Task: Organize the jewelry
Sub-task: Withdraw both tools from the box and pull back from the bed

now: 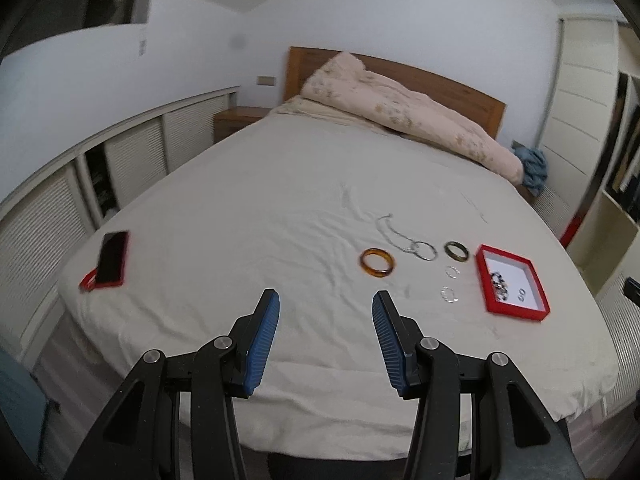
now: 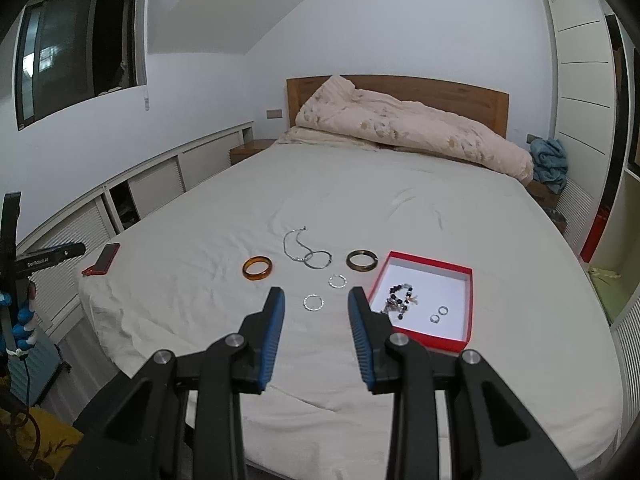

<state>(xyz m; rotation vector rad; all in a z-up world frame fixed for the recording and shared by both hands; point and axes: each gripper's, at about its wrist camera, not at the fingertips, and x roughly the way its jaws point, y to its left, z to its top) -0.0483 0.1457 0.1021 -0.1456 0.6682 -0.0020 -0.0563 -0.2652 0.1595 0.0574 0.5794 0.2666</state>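
Observation:
On the white bed sheet lie an amber bangle (image 1: 377,263) (image 2: 258,267), a dark green bangle (image 1: 456,250) (image 2: 361,260), a silver chain with a ring (image 1: 404,237) (image 2: 306,249) and two small silver hoops (image 1: 449,294) (image 2: 313,303) (image 2: 337,281). A red box (image 1: 513,279) (image 2: 424,300) with a white floor holds a beaded bracelet (image 2: 400,298) and two small rings (image 2: 438,314). My left gripper (image 1: 326,300) hovers open and empty over the near sheet, short of the jewelry. My right gripper (image 2: 316,296) is open and empty, above the near hoop and left of the box.
A phone on a red box lid (image 1: 110,258) (image 2: 104,261) lies near the bed's left edge. A rolled duvet (image 1: 404,108) (image 2: 404,124) fills the headboard end. Cabinets run along the left wall, a wardrobe stands on the right. A stand with blue clips (image 2: 16,280) is at far left.

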